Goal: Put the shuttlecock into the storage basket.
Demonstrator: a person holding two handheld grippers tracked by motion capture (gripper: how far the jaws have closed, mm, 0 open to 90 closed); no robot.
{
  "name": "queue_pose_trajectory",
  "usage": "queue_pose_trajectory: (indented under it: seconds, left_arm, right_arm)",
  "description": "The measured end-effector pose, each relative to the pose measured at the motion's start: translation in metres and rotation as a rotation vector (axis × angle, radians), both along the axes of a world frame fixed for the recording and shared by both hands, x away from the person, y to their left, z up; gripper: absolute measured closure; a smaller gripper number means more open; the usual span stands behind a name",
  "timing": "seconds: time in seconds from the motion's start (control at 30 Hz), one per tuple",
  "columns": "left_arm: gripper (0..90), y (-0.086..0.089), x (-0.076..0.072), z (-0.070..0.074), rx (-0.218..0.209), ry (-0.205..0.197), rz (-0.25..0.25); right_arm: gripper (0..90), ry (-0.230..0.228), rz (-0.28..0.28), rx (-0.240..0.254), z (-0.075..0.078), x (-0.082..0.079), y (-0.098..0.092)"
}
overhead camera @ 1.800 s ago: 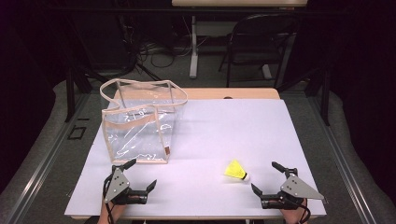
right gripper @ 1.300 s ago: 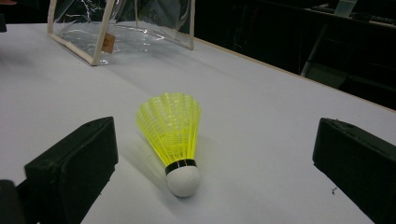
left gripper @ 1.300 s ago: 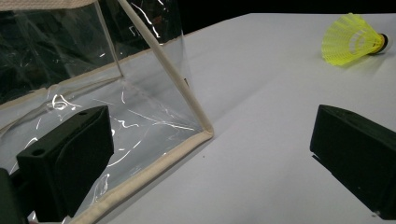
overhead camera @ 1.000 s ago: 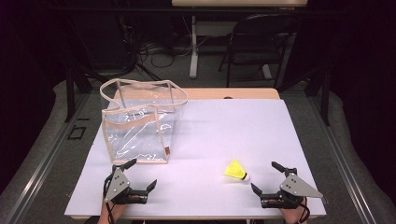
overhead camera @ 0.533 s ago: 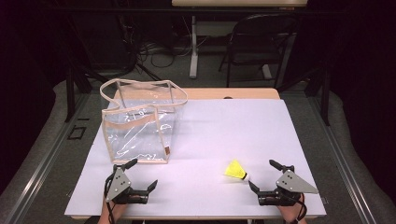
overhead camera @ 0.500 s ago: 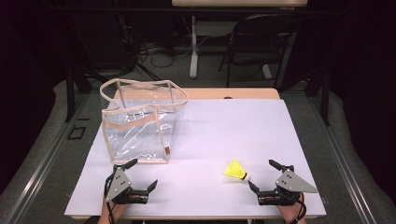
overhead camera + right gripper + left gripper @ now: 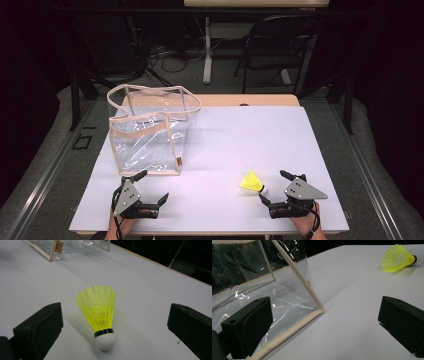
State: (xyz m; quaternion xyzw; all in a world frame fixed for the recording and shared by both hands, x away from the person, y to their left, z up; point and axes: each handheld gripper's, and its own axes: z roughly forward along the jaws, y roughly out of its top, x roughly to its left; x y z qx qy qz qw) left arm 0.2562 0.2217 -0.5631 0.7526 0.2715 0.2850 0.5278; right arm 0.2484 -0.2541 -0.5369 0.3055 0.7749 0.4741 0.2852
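Shuttlecock (image 7: 98, 311) lies on its side on the table (image 7: 240, 135), cork toward me, between my right gripper's (image 7: 276, 189) wide-open jaws, which touch nothing yet. I judge this the approach before the pick: next I'd ease forward and close on the cork or lower skirt, gently, since the skirt would crush. My left gripper (image 7: 148, 187) gapes just as wide, empty, just in front of the bag (image 7: 150, 132). That clear bag stands upright, well left of the shuttlecock, top open, nothing inside.
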Motion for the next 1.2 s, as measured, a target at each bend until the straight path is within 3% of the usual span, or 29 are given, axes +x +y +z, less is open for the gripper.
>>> queue_pose_trajectory:
  seconds: [0.8, 1.2]
  left_arm:
    - [0.0, -0.001, 0.000, 0.000, 0.013, 0.008, -0.007]
    - [0.0, -0.001, 0.001, 0.000, 0.016, 0.009, -0.008]
  right_arm:
    - [0.0, 0.137, 0.048, -0.106, -0.002, 0.019, 0.017]
    - [0.0, 0.237, 0.085, -0.192, -0.005, 0.033, 0.026]
